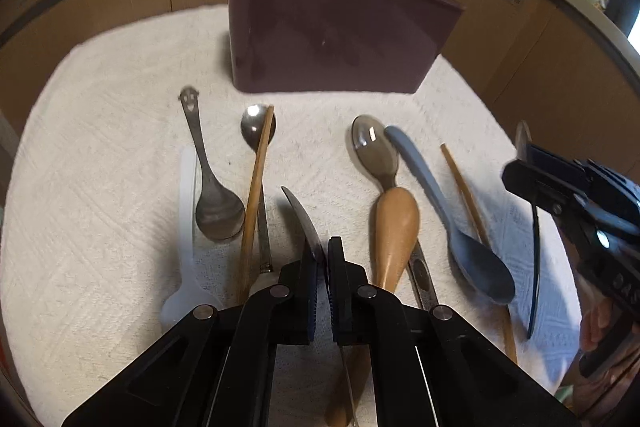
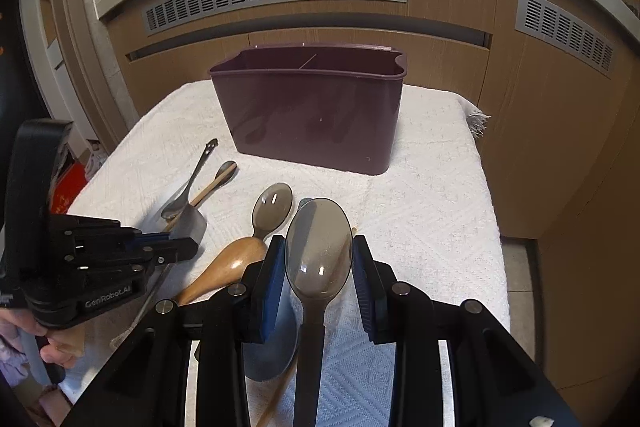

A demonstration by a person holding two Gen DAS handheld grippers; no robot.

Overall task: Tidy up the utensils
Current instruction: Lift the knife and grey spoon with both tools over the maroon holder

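Note:
A dark purple utensil holder (image 2: 312,115) stands upright at the far side of a white towel; it also shows in the left wrist view (image 1: 332,31). My left gripper (image 1: 323,259) is shut on a knife blade (image 1: 302,215), held above the towel. My right gripper (image 2: 320,267) is shut on a smoky translucent spoon (image 2: 318,247), lifted off the towel. In the left wrist view the right gripper (image 1: 532,163) holds that spoon (image 1: 535,259) edge-on at the far right.
On the white towel (image 1: 100,187) lie a smiley-handled metal spoon (image 1: 212,195), a white plastic spoon (image 1: 186,227), a chopstick (image 1: 256,187) over a steel spoon (image 1: 256,129), a wooden-handled spoon (image 1: 384,195), a blue-grey spoon (image 1: 452,219) and another chopstick (image 1: 468,199). Wooden cabinets stand behind.

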